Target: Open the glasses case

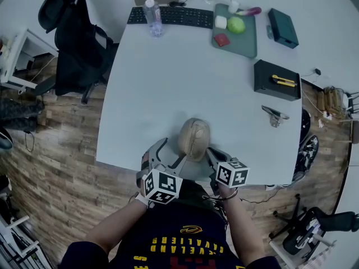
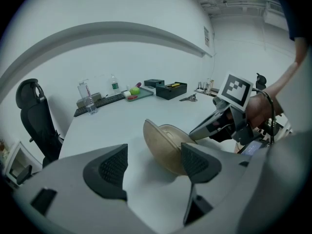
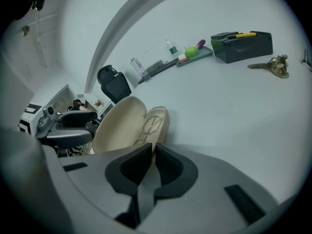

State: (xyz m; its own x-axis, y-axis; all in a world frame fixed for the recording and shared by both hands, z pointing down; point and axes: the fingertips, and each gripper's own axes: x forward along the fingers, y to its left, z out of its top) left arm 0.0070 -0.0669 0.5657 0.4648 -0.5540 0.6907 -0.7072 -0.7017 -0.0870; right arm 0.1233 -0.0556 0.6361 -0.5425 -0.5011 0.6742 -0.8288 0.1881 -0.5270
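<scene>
Table [image 1: 185,72]: white, flat top; carries all items.

Glasses case [image 1: 193,138]: at near table edge, between both tools. Stands open, lid raised, lower shell on table.

Left hand-held gripper [image 2: 153,165]: jaws wide apart, one pad against case's outer shell, nothing clamped.

Right hand-held gripper [image 3: 152,162]: jaws nearly together at lower shell's rim. Pinch on rim likely but not confirmed.

Glasses [image 3: 150,125]: thin wire frame, lying in lower shell.

Assessment: case judged light, rigid, smooth-skinned, likely to slide. Grip by shell rims only, away from fragile contents.
</scene>
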